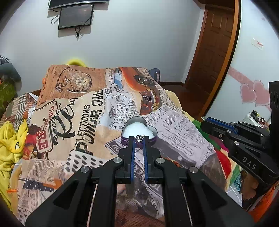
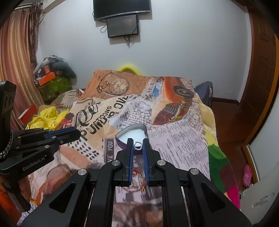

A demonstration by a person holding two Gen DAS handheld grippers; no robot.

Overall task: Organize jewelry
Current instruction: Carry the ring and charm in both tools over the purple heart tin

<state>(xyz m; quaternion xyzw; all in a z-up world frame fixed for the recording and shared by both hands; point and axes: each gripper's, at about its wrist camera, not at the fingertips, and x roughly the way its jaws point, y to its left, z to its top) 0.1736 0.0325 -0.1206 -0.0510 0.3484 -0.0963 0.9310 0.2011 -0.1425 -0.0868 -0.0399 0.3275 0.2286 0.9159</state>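
- Left gripper (image 1: 139, 138): jaws nearly together, pinching a small sparkly silver ring (image 1: 139, 138) at the very tips. It is held above the bed, with the box seen just beyond the fingertips.
- Right gripper (image 2: 137, 142): jaws likewise drawn in, clamped on a plain silver ring (image 2: 138, 145) between the blue pads (image 2: 130, 163).
- Each gripper shows in the other's view, off to the side and apart from the box: the right one at the right edge of the left wrist view, the left one at the left edge of the right wrist view.
- Heart-shaped box (image 1: 139, 130): open, purple outside, white padding inside, lying on the bedspread.
- Thin red-and-yellow thread bracelet (image 2: 137, 181): lies on the bedspread nearer than the box, seen between the right gripper's fingers.
- Bedspread (image 1: 83, 111): newspaper print with a pocket watch and an orange car.
- Yellow cloth (image 1: 10, 139): bunched at the bed's left side.
- Two dark screens (image 2: 122, 15): mounted on the far white wall.
- Wooden door (image 1: 211, 52): to the right.
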